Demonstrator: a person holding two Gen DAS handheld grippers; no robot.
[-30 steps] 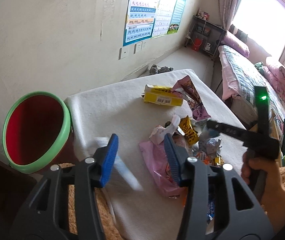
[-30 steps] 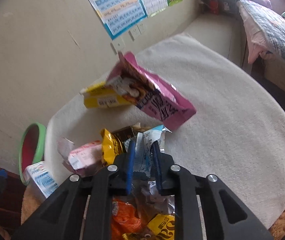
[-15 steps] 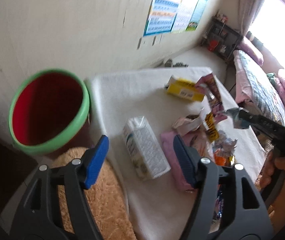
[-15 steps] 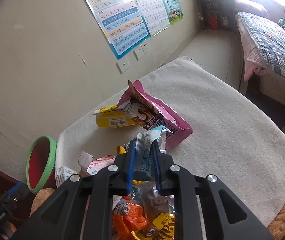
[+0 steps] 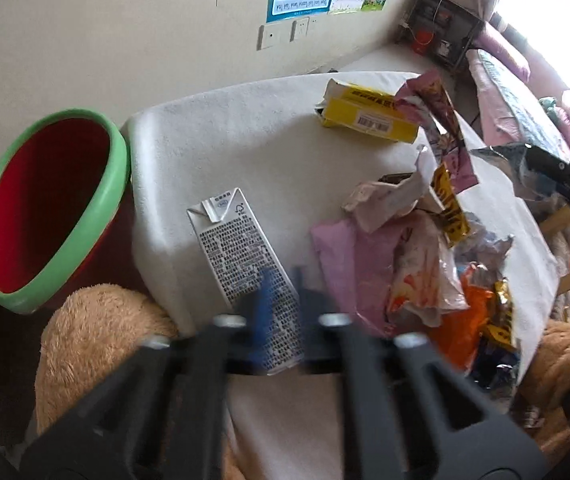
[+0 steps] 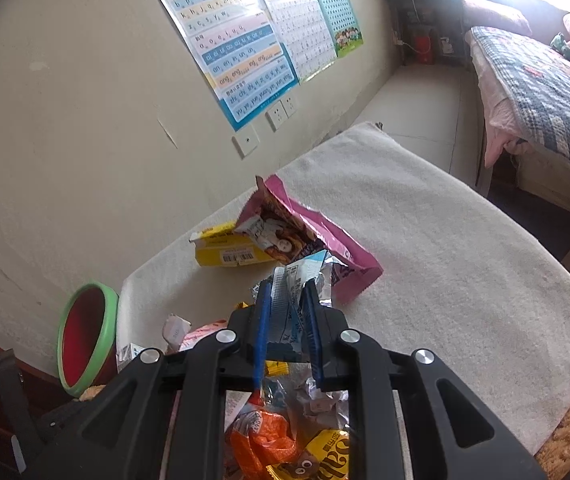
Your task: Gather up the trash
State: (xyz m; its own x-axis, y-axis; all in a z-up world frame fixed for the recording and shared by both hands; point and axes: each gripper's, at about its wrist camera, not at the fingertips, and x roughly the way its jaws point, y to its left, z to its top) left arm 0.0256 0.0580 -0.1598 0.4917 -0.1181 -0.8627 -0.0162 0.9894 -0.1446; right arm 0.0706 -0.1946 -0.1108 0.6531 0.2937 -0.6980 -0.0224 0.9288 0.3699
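A: Left wrist view first. What is the left gripper [image 5: 281, 312] doing?

B: It is badly blurred. The blue pads sit close together over the near end of the milk carton [image 5: 241, 260], which lies flat on the white cloth [image 5: 213, 128] beside the bin [image 5: 113, 184]. I cannot tell whether the pads pinch the carton or only hover over it.

A: How would that carton handle?

B: My guess is light and probably empty, with stiff walls that dent if squeezed hard. Take it across the narrow sides near the end, where it will not slip.

A: And against half a second ago?

B: Then the pads stood wide apart with the carton between them; now they have drawn in a good deal, and the camera sits lower and nearer the carton.

A: Right wrist view?

B: The right gripper [image 6: 287, 312] is nearly closed on a silvery foil wrapper [image 6: 305, 276], held up above the trash pile [image 6: 277, 436]. Behind it lie the pink bag [image 6: 325, 236] and yellow box [image 6: 225, 254]; the bin stands off the cloth's left edge.

A: Handling?

B: Foil like that is featherweight, crinkly and slick, so a firm pinch through a folded part suits it.

A: Change?

B: The grip looks the same, but the wrapper is lifted higher and farther from the pile.
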